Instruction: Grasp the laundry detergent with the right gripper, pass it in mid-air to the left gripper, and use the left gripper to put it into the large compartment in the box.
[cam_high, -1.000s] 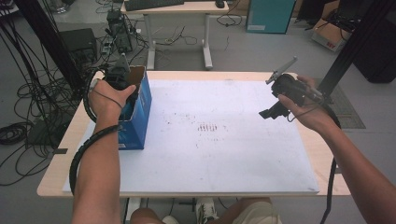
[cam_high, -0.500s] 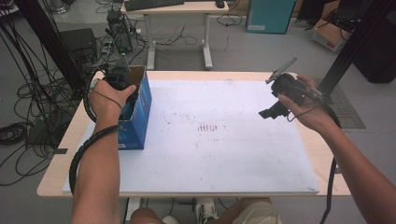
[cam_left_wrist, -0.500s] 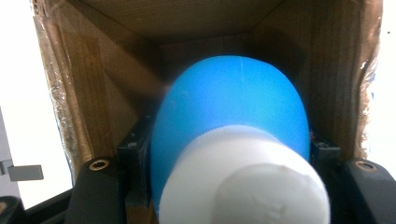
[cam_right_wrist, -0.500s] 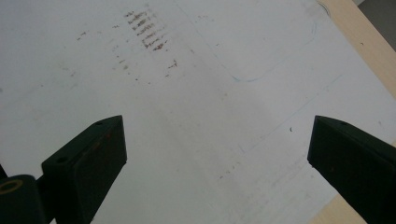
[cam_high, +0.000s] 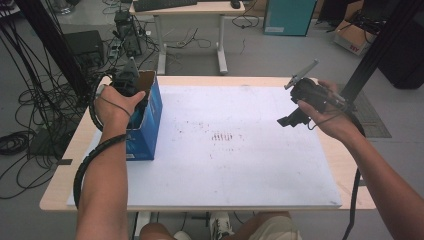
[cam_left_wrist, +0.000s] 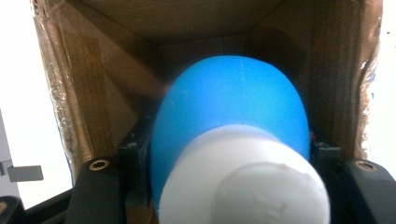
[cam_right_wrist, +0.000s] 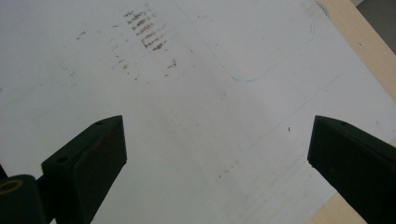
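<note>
The left claw is reaching down into the open top of the blue cardboard box standing near the tabletop's left edge. Its jaws are pinching a blue bottle with a white cap, the body pointing toward the box's brown bottom, apparently so the bottle can pass between the walls cleanly. The right claw is hanging over the white sheet near the right edge, jaws spread wide and holding nothing, likely kept clear of the work.

Grey floor, 2nd desk behind w/ keyboard; cable tangle left; teal cabinet.
</note>
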